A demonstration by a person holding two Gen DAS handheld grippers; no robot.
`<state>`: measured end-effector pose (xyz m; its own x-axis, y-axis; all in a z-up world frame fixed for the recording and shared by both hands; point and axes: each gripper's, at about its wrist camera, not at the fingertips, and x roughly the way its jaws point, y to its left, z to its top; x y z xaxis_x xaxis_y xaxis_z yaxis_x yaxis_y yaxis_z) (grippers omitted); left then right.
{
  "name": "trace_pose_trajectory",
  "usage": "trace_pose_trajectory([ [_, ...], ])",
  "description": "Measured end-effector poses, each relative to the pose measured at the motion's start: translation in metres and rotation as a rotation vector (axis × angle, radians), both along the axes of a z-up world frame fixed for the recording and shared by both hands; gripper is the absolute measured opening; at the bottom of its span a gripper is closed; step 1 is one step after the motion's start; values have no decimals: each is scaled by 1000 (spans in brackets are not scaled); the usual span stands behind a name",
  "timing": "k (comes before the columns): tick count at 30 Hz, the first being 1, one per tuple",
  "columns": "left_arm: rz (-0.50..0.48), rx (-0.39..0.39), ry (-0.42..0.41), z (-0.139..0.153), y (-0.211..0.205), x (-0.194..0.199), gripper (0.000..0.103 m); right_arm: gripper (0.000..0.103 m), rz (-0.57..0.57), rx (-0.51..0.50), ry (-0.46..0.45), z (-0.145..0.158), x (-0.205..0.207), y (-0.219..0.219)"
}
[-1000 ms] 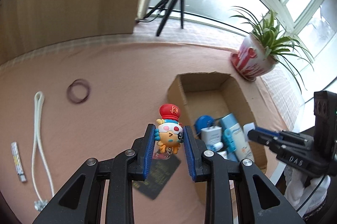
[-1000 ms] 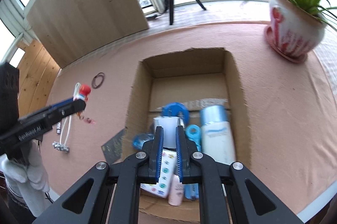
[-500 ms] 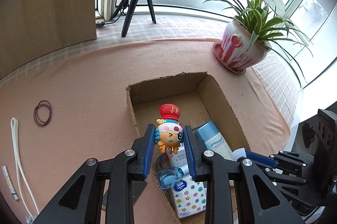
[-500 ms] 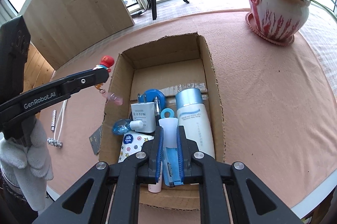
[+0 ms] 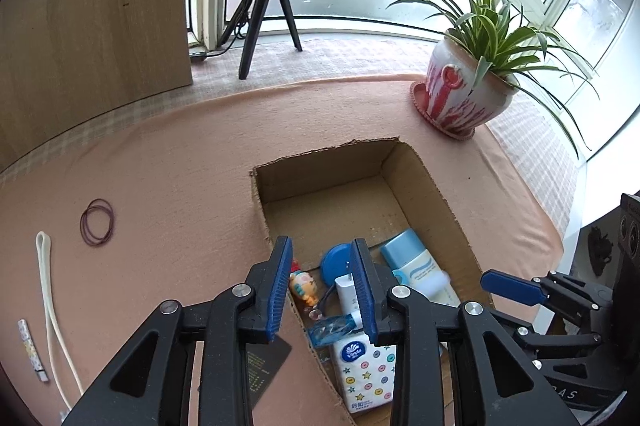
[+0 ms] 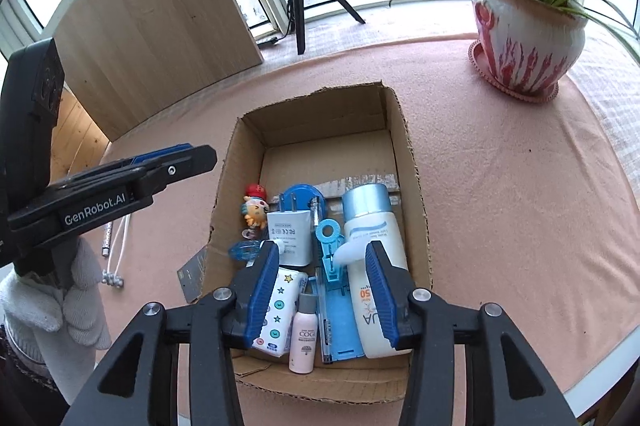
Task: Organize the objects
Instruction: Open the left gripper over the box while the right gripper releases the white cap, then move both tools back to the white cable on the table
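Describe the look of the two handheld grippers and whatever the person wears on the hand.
Both the left gripper and right gripper have black angular linkages with silver bolts and ribbed blue pads lining their fingers. The left one bears white "GenRobot.AI" lettering on its side. The hand holding it wears a white knitted glove.

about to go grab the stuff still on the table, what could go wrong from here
The dark card lies flat against the cardboard box wall, so the left gripper may bump the box reaching it. The rubber bands are thin and flat, easy to miss. The white cord is long and could drag the small tube along.
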<state>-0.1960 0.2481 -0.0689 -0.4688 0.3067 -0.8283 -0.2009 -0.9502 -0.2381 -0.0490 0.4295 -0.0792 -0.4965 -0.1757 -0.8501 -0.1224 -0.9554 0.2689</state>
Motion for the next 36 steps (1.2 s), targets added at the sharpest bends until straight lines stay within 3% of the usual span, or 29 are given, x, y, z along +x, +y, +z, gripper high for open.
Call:
trace_pose_trajectory([
  [11, 51, -28, 44, 16, -28, 28, 32, 43, 5, 15, 15, 4, -3, -15],
  [23, 91, -29, 77, 34, -66, 55, 32, 43, 91, 58, 77, 14, -10, -65],
  [30, 166, -29, 43, 24, -114, 71, 32, 43, 123, 61, 131, 17, -21, -96],
  [36, 288, -30, -7, 4, -184, 89, 32, 43, 161, 17, 88, 9, -40, -118],
])
